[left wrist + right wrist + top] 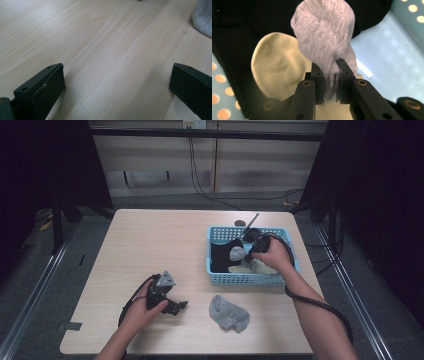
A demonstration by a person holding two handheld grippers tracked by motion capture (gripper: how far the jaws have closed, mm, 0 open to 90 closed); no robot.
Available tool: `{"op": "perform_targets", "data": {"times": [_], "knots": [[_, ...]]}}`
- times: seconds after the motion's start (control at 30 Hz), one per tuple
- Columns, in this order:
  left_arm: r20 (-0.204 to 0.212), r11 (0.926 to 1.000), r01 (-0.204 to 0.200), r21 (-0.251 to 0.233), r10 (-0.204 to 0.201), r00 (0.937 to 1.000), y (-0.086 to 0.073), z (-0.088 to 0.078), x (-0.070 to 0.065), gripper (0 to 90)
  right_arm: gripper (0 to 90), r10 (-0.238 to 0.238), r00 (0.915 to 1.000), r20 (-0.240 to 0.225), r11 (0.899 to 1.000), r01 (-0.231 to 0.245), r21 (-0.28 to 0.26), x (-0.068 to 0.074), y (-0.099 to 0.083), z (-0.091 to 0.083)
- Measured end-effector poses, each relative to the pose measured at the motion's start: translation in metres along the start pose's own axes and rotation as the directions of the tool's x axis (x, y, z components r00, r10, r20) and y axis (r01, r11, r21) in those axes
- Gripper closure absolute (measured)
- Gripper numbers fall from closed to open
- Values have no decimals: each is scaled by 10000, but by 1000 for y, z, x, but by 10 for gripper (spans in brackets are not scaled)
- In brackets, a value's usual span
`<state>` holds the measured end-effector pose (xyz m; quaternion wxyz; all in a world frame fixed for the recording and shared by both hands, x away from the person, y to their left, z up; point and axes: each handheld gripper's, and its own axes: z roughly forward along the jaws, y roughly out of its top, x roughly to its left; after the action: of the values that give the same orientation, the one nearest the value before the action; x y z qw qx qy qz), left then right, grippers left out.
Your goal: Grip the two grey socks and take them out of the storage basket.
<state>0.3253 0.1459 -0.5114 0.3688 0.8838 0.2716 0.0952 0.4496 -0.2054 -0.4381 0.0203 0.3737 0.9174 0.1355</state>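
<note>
Jaws pinch grey sock (325, 42) over basket (384, 47).

A pale wooden desk (150, 245) fills the middle of the frame, with dark floor and cables beyond it at the top. Right of centre stands a light blue basket (240, 279) holding a black cloth (220, 255), a cream sock (242, 269) and a grey sock (238, 253). The right gripper (248, 257) reaches down into the basket from the right, its tip at the grey sock. Below the basket, near the desk's lower edge, another grey sock (229, 312) lies crumpled on the bare wood. At lower left the left gripper (179, 307) rests on the desk, pointing right, well apart from that sock, a black cable looping behind the hand.
</note>
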Motion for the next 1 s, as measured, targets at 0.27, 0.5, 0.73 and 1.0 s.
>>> {"op": "perform_targets", "data": {"times": [0.27,0.5,0.73,1.0], "knots": [[-5,10000,-12,-13,12,10000,0,0,0,0,799,-99,9999,-73,9999,98,-92,3,-2,-17],[-5,10000,-11,-12,11,10000,0,0,0,0,799,-352,9994,-47,9990,350,-283,6,-3,-32],[-3,10000,-12,-11,12,10000,0,0,0,0,799,-476,9988,-71,9977,472,-496,12,-5,-49],[-3,10000,-11,-10,11,10000,0,0,0,0,798,-746,9971,-146,9939,731,-821,20,-7,-67]]}}
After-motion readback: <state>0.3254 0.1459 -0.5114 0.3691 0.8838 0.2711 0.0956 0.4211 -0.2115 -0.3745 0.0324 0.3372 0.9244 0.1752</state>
